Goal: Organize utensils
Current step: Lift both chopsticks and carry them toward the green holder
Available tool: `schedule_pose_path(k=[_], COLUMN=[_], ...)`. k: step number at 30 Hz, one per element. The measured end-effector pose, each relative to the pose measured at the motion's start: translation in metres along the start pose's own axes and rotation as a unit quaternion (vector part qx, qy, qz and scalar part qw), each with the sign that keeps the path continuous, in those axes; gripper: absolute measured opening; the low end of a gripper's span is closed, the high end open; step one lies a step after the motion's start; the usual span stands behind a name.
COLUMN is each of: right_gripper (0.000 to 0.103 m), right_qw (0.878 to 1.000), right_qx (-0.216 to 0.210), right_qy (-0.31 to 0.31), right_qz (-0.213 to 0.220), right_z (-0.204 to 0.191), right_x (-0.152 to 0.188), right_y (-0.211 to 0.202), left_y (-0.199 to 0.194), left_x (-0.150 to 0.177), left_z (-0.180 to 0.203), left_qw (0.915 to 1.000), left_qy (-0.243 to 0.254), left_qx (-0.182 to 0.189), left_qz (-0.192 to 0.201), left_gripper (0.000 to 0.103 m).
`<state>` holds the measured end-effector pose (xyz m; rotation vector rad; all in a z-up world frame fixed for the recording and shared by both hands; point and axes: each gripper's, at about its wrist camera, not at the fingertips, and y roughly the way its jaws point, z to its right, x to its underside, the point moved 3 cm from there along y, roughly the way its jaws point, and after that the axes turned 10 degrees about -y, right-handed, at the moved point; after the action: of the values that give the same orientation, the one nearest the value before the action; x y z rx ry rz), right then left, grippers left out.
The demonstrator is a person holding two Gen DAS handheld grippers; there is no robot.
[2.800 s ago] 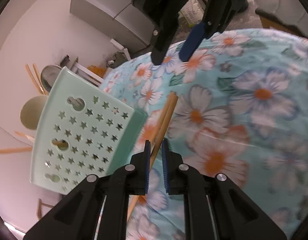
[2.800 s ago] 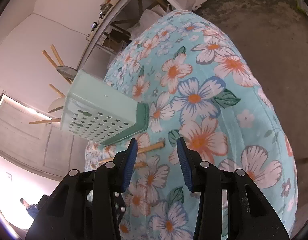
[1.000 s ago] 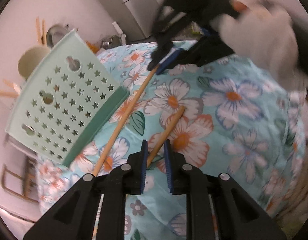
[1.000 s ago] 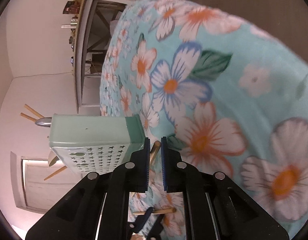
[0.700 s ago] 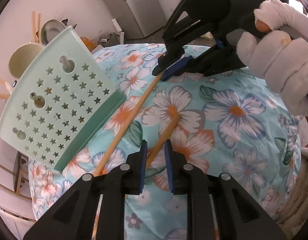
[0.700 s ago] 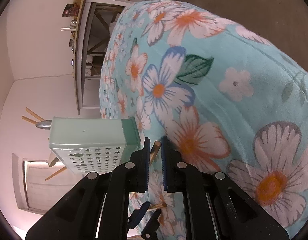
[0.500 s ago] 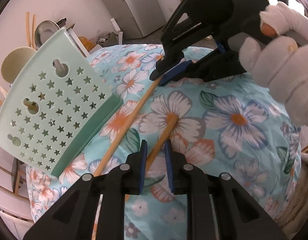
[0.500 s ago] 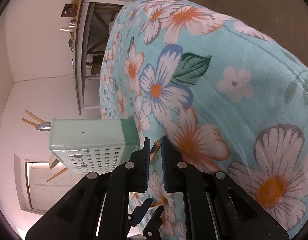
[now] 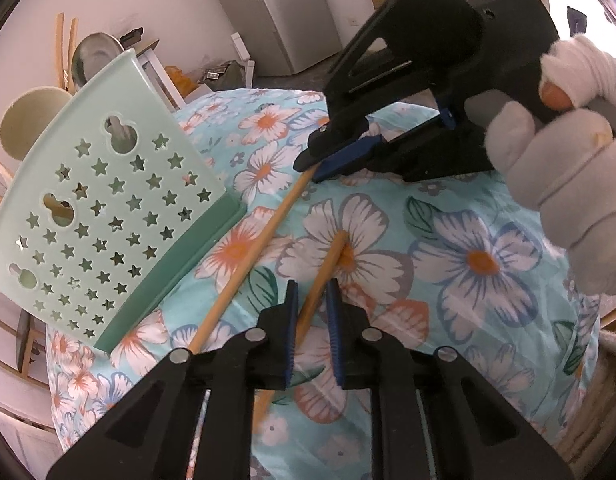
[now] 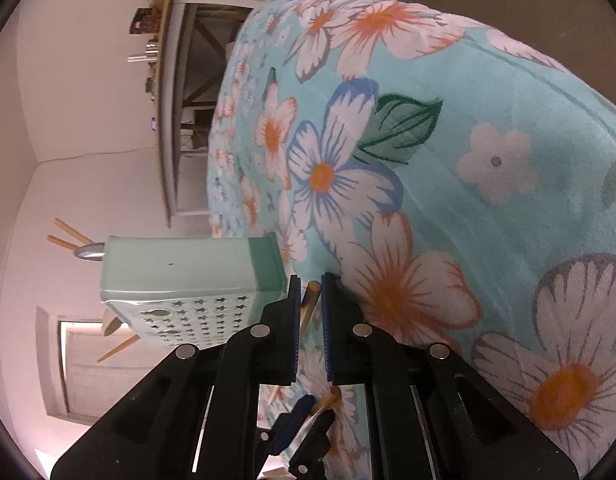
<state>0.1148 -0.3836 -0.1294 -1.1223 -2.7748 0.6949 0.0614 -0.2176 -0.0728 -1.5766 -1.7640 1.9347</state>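
Two wooden chopsticks are held over the floral cloth. My left gripper (image 9: 311,294) is shut on one chopstick (image 9: 328,264), whose far end points up over a flower. My right gripper (image 10: 309,292) is shut on the other chopstick (image 10: 309,300); in the left wrist view that gripper (image 9: 308,170) holds the end of this long chopstick (image 9: 252,256), which slants down to the left beside the holder. A mint green utensil holder (image 9: 104,216) with star holes stands at the left, also in the right wrist view (image 10: 184,268). It holds spoons and chopsticks.
The floral cloth (image 9: 460,248) covers a rounded table. A gloved hand (image 9: 564,168) grips the right tool. A grey fridge (image 9: 276,16) stands behind, and a white shelf unit (image 10: 180,92) beyond the table's far edge.
Both grippers have lifted slightly with their chopsticks since half a second ago. About 2.8 s ago the right gripper was open above the chopsticks; it has since shut on one.
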Motion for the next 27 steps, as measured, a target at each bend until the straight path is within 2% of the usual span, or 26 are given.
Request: schedule_pose_path(k=[4, 9, 14, 20, 23, 26, 27], right_gripper=[0.006, 0.005, 0.004, 0.004, 0.004, 0.004, 0.004], right_qw=[1.0, 0.997, 0.986, 0.96, 0.947, 0.94, 0.939], right_qx=[-0.017, -0.02, -0.008, 0.022, 0.034, 0.038, 0.038], right_qy=[-0.003, -0.066, -0.144, -0.248, -0.287, -0.306, -0.309], right_qz=[0.009, 0.043, 0.083, 0.125, 0.138, 0.144, 0.144], right_z=[-0.001, -0.032, -0.07, -0.116, -0.136, -0.145, -0.146], right_x=[-0.002, -0.007, -0.009, 0.0, 0.009, 0.012, 0.012], right_y=[-0.012, -0.04, -0.07, -0.098, -0.101, -0.106, -0.106], left_y=[-0.017, -0.05, -0.092, -0.137, -0.163, -0.184, -0.193], left_x=[-0.007, -0.018, -0.031, -0.041, -0.042, -0.045, -0.048], left_z=[-0.011, -0.043, -0.084, -0.131, -0.153, -0.174, -0.183], left_qw=[0.9997, 0.9961, 0.9846, 0.9577, 0.9367, 0.916, 0.9052], left_qy=[-0.021, -0.079, -0.151, -0.244, -0.292, -0.327, -0.343], left_qx=[-0.006, -0.008, -0.002, 0.03, 0.057, 0.073, 0.079], left_qz=[0.01, 0.04, 0.088, 0.149, 0.185, 0.221, 0.238], left_gripper=[0.006, 0.006, 0.006, 0.006, 0.006, 0.006, 0.006])
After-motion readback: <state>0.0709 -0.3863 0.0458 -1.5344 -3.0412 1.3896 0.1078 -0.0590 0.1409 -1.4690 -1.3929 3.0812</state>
